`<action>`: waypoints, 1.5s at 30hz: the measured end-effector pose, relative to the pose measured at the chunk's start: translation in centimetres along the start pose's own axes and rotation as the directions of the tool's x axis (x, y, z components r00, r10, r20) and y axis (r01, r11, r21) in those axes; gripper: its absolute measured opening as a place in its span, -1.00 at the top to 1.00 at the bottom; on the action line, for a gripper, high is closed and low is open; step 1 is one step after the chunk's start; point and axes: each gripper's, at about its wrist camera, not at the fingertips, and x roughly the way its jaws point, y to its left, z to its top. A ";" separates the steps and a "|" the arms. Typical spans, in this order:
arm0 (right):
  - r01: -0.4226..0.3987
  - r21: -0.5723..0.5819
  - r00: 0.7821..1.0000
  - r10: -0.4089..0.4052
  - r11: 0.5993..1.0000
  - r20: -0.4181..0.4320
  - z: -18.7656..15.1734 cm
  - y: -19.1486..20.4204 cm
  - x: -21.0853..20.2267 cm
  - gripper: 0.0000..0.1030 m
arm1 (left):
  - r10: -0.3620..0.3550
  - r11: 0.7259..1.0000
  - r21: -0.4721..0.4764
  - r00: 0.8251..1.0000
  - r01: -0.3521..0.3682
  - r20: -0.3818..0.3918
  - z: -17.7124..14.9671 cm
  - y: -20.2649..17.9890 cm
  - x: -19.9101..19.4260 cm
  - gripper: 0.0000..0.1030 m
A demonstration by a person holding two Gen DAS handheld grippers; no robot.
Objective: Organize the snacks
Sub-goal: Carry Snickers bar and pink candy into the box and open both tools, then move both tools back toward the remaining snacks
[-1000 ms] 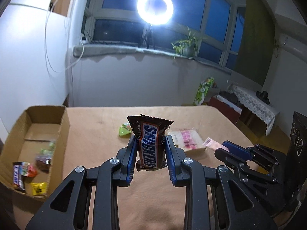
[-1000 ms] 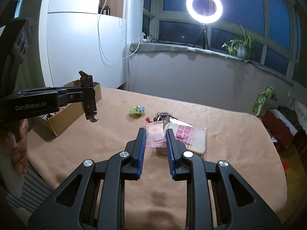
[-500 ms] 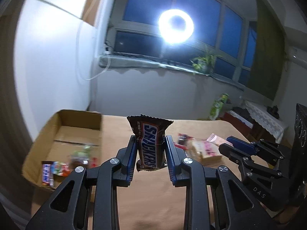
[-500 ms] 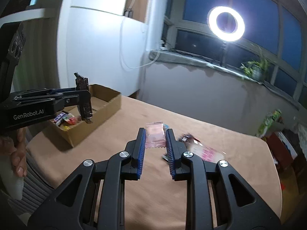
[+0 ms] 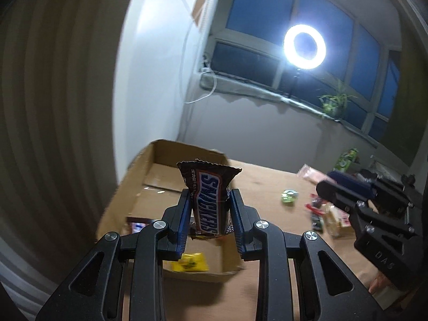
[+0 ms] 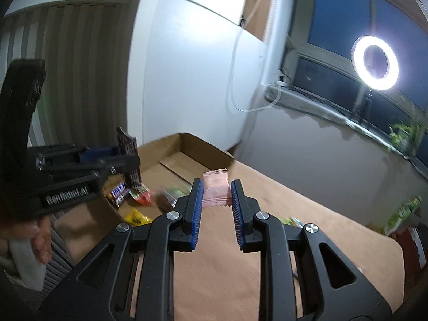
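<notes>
Snickers bar [image 5: 210, 205] and pink packet [image 6: 216, 189], each clamped in a gripper, were held over the cardboard box.

Left gripper [image 5: 210, 214] pinched the Snickers bar upright between its blue pads, above the near end of the cardboard box [image 5: 187, 152], where a yellow packet [image 5: 190, 262] and other wrapped snacks lay. Right gripper [image 6: 215, 206] squeezed the pink packet by its sides, above the table [image 6: 334, 240] just beside the box's right wall. A green candy [image 5: 289, 195] and more packets [image 5: 329, 214] waited toward the table's right edge. Judged risk: both grippers crowded the same end of the box, so they could collide, and the pink packet, released this early, would likely land outside the wall.
</notes>
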 end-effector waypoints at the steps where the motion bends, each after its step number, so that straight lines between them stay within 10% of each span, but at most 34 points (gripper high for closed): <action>1: -0.006 -0.004 1.000 0.006 1.000 0.001 0.3 0.3 0.6 0.58 | 0.006 1.000 0.001 1.000 -0.006 -0.003 0.0 0.2 0.2 0.48; 13: -0.130 -0.052 0.991 0.127 0.990 -0.049 2.9 2.4 11.1 0.43 | 0.057 0.998 -0.017 0.994 -0.058 -0.098 -0.6 2.8 5.0 0.47; 18: -0.139 -0.030 0.990 0.139 0.990 -0.020 1.9 2.0 11.6 -0.05 | 0.131 0.991 0.000 0.987 -0.131 -0.090 -0.8 2.8 4.6 -0.49; 45: -0.037 0.063 0.995 0.031 0.997 0.092 0.1 -1.8 0.3 -0.12 | 0.168 0.976 0.141 0.986 -0.166 -0.002 0.6 -2.9 -0.5 -0.49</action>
